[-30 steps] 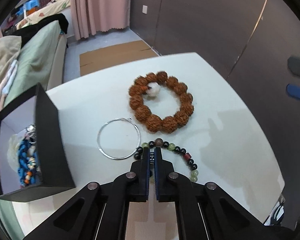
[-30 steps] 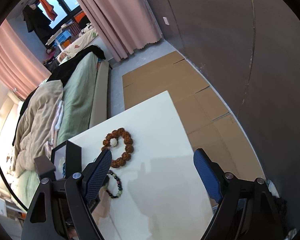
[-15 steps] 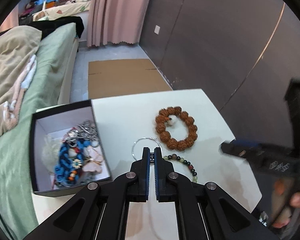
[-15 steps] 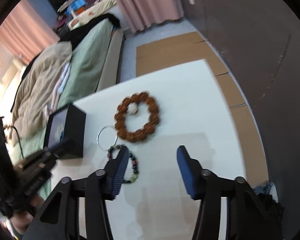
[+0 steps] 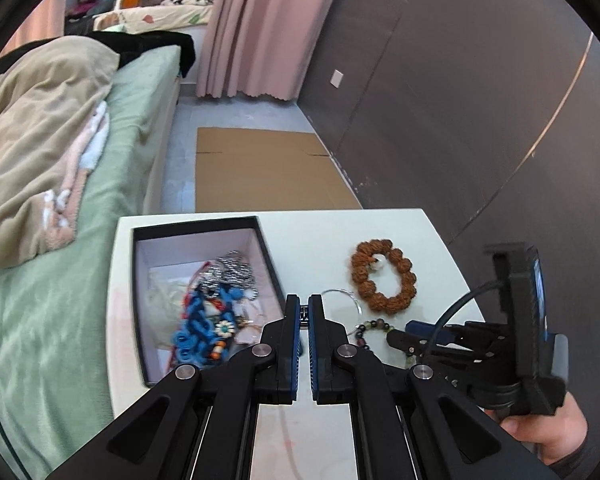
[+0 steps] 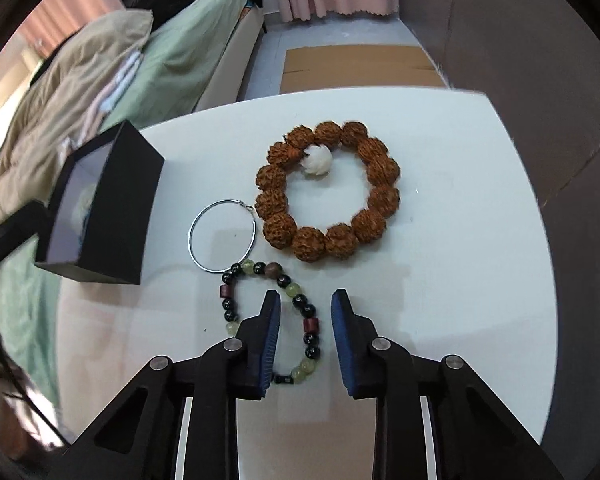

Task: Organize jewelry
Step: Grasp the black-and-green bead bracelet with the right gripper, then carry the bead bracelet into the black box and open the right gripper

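From our left wrist camera, the black box [image 5: 204,300] already holds a tangle of pieces, while our left gripper [image 5: 304,308] hovers empty with its jaws pressed together near the box's wall. From the right wrist camera, three pieces remain on the white table [image 6: 460,280]: the brown seed bracelet [image 6: 328,190], the silver hoop [image 6: 222,236] and the mixed bead bracelet [image 6: 276,312]. Our right gripper [image 6: 305,300] has just been closing, its jaws apart astride that last bracelet's right strand, with the hoop touching its far end.

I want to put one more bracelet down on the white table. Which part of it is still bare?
The white table is bare right of the brown seed bracelet, up to its right edge. Crowded: the silver hoop, the mixed bead bracelet and the black box sit close together on the left.
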{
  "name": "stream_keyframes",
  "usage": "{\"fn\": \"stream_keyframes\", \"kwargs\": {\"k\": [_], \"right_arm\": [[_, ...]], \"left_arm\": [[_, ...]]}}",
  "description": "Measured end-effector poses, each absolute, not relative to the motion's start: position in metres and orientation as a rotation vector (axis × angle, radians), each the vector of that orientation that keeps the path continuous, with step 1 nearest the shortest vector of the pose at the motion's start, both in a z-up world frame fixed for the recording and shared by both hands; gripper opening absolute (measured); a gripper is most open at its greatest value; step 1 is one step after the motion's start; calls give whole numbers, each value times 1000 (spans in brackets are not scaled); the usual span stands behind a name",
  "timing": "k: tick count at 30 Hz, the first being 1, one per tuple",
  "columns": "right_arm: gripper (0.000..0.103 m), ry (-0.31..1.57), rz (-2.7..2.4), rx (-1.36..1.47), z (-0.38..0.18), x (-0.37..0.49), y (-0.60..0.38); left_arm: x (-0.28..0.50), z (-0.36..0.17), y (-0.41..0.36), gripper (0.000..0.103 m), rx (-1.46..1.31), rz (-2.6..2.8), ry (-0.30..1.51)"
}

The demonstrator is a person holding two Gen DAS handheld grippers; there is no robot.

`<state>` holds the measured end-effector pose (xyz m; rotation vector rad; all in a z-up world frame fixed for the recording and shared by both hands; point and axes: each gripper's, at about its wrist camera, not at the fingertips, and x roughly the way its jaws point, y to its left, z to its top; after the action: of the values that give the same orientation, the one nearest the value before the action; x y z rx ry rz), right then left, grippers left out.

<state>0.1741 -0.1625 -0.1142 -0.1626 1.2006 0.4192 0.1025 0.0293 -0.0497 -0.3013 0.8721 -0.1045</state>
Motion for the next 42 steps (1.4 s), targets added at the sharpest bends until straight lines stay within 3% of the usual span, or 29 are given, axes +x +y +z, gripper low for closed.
{"fn": "stream_keyframes", "kwargs": {"k": [1, 2, 4, 17, 18, 20, 21, 22, 42], "right_arm": [[24, 1191, 410, -191, -114, 172, -159], [13, 1186, 404, -216, -113, 171, -158], [10, 1184, 416, -235, -112, 168, -154], [10, 1008, 628, 30, -36, 151, -157], [10, 994, 641, 53, -31, 153, -156], [10, 973, 657, 82, -23, 154, -152], [10, 963, 668, 97, -20, 153, -149], [10, 955, 677, 110, -19, 154, -146], [10, 923, 853, 233, -10, 164, -82]], "left_arm": [[101, -49, 35, 3, -309, -97, 870], [100, -48, 39, 3, -314, -91, 869], [98, -48, 48, 3, -330, -71, 866], [104, -51, 86, 7, -439, -1, 880], [105, -52, 87, 14, -448, -1, 889], [106, -53, 89, 40, -455, 5, 891], [105, -52, 90, 59, -457, 12, 883], [104, -51, 92, 68, -459, 23, 867], [103, -44, 130, 68, -536, 97, 821]]}}
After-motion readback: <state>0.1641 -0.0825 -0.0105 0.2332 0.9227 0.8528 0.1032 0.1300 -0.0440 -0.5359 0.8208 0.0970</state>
